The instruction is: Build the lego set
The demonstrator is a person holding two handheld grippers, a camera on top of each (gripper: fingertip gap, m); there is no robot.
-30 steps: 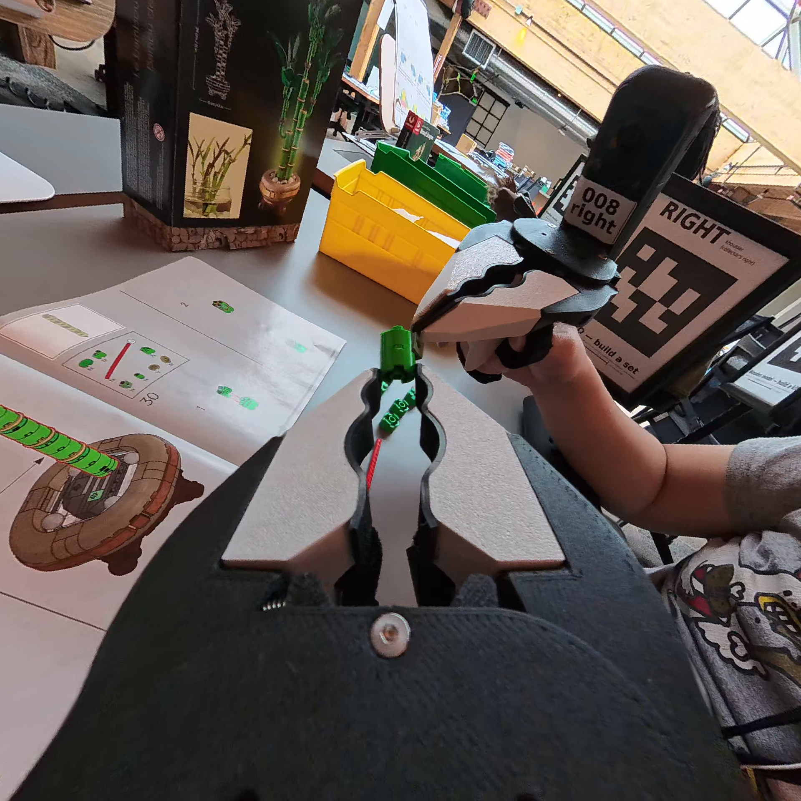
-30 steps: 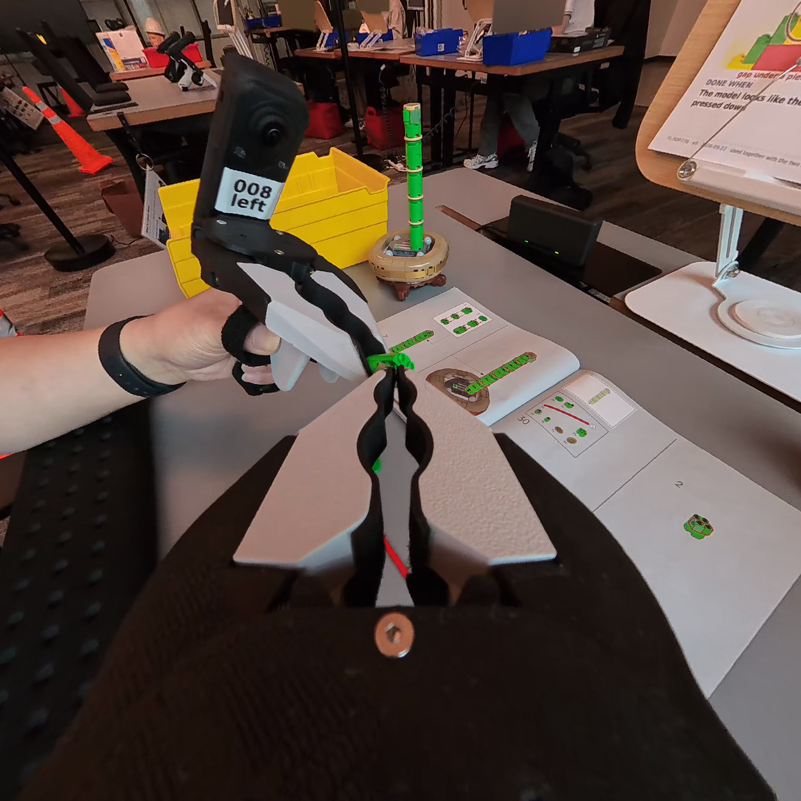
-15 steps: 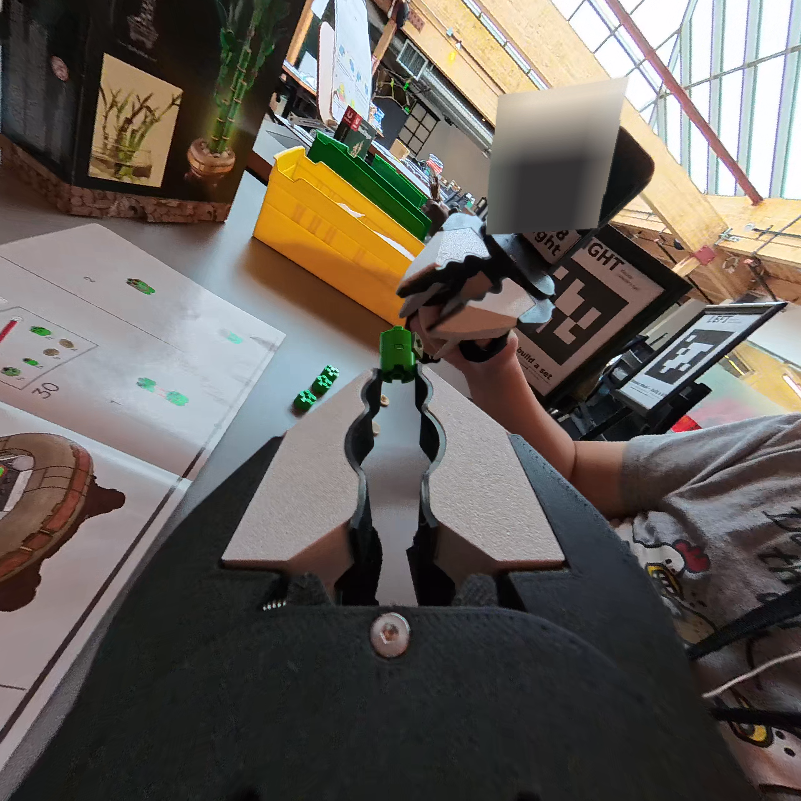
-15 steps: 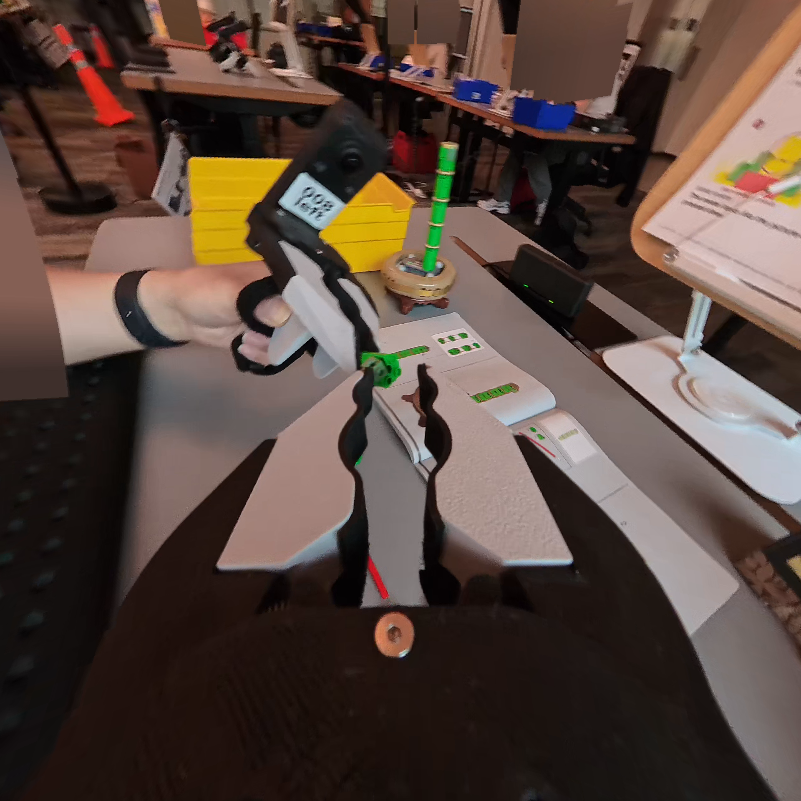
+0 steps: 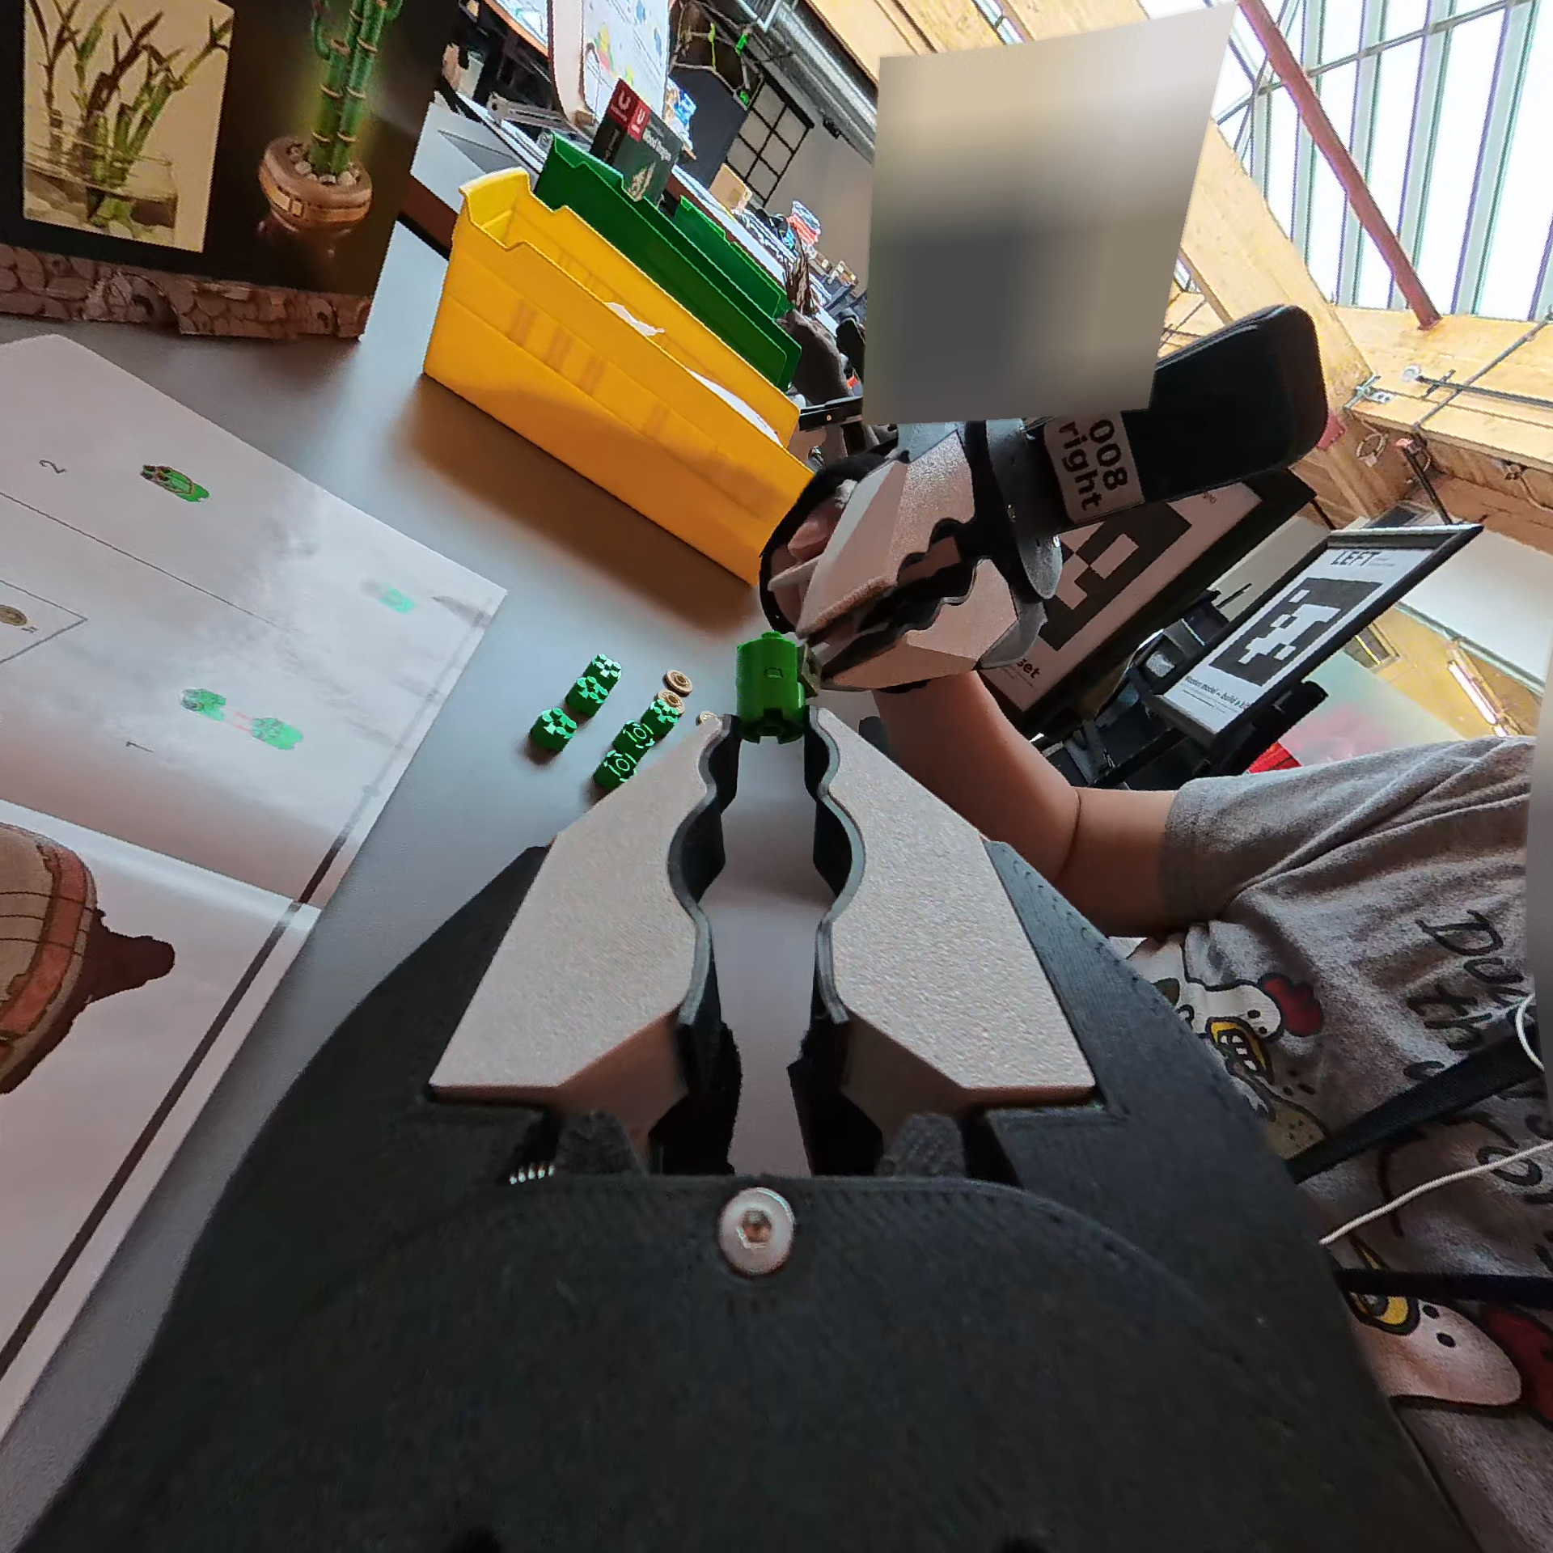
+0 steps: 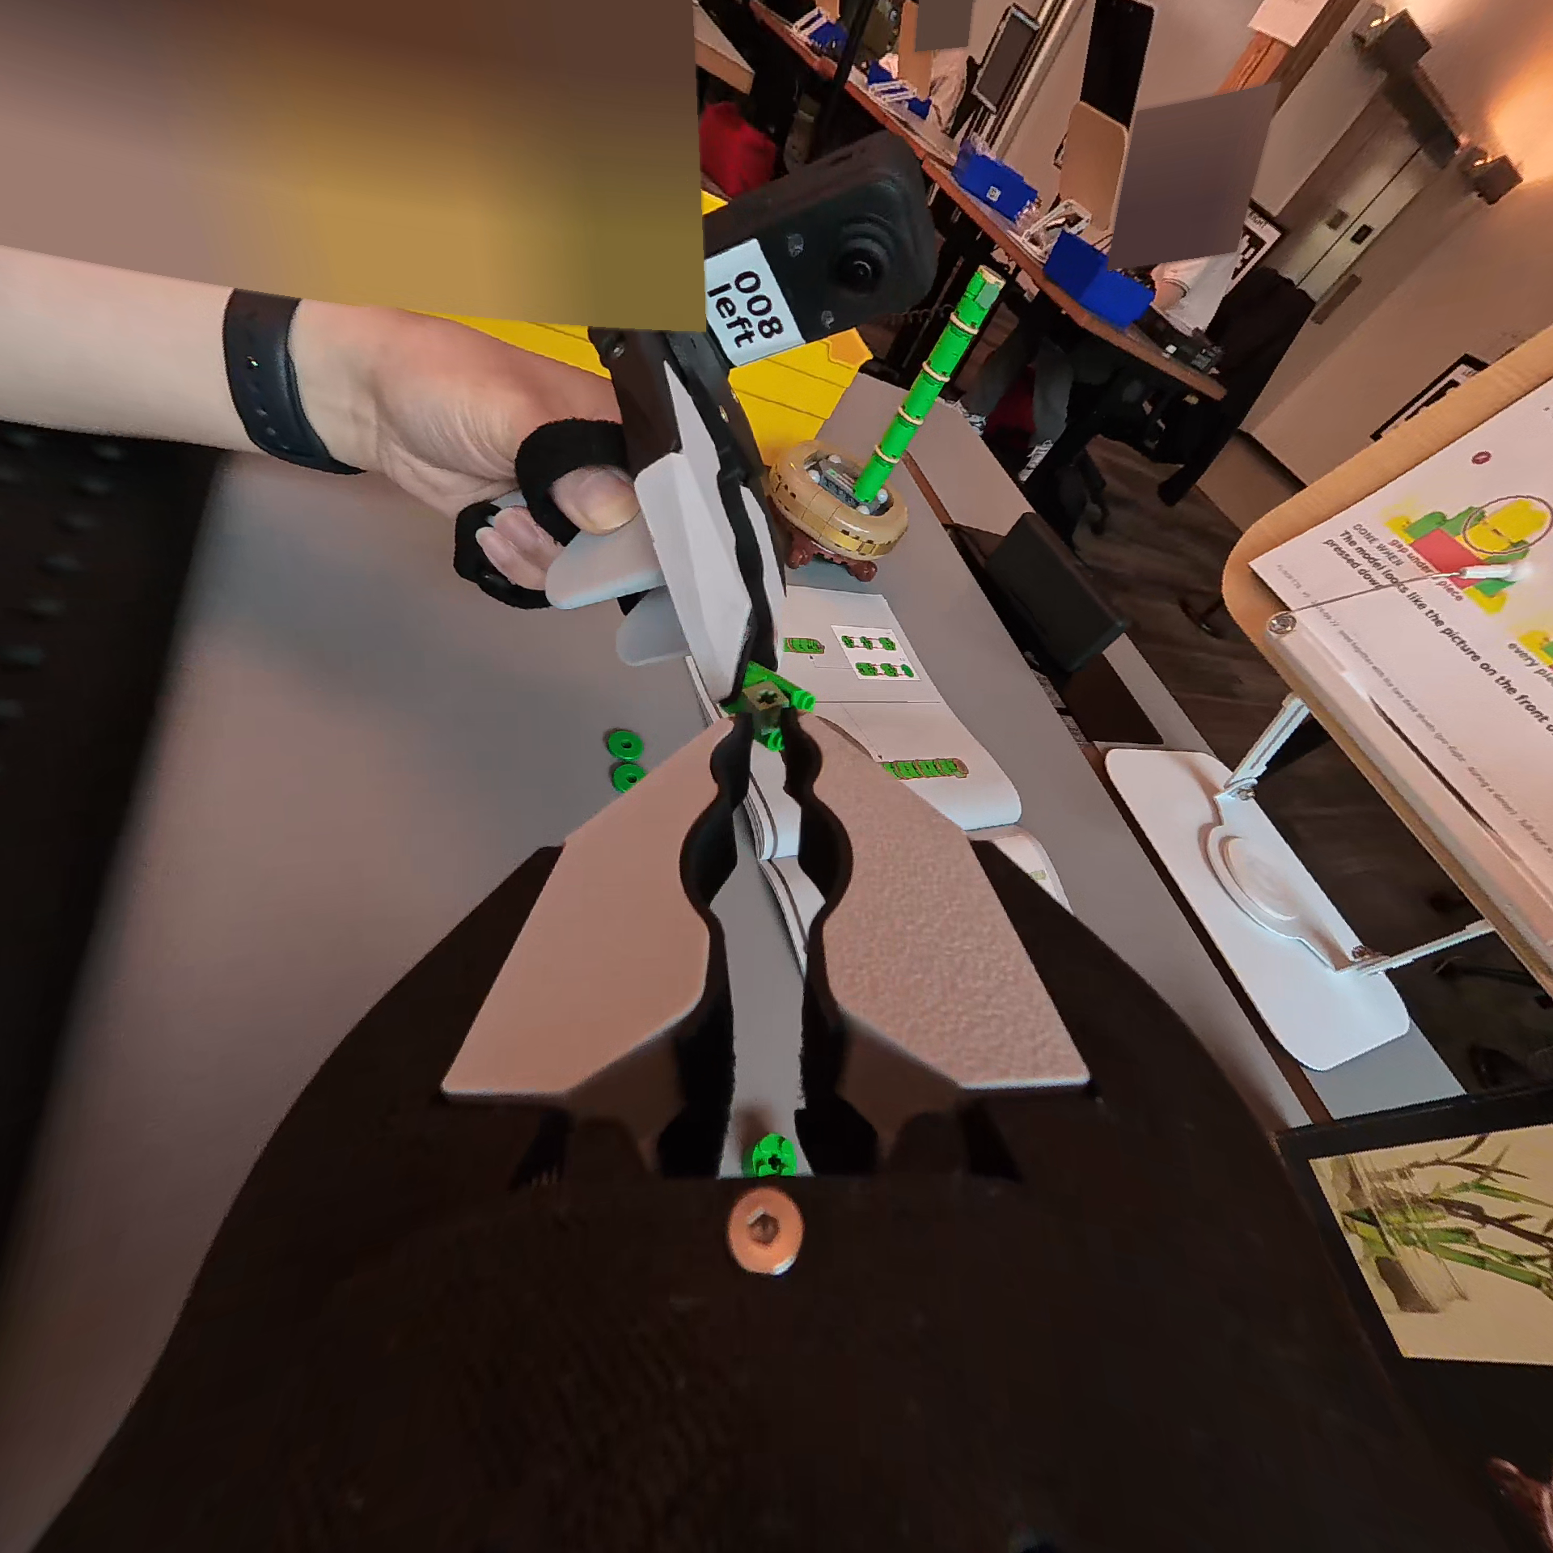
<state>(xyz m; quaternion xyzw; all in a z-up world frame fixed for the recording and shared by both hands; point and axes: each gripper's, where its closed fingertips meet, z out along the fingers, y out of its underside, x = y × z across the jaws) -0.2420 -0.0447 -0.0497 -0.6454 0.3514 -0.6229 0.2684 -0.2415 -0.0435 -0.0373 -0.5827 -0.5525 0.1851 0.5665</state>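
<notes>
The left tongs [image 5: 766,729] pinch a small green piece [image 5: 769,687] at their very tips, up above the counter [image 5: 538,840]. The right tongs [image 6: 763,739] are clenched on a tiny green part [image 6: 769,738] that touches the same piece. Both grips look thin. If one hand twists or pushes too hard, the piece may pop out and drop among the loose green bits [image 5: 598,685] below, or roll away. The bamboo stalk model [image 6: 916,395] stands well apart, so it looks safe.

Loose bricks [image 5: 598,711] right of booklet [image 5: 210,639]
</notes>
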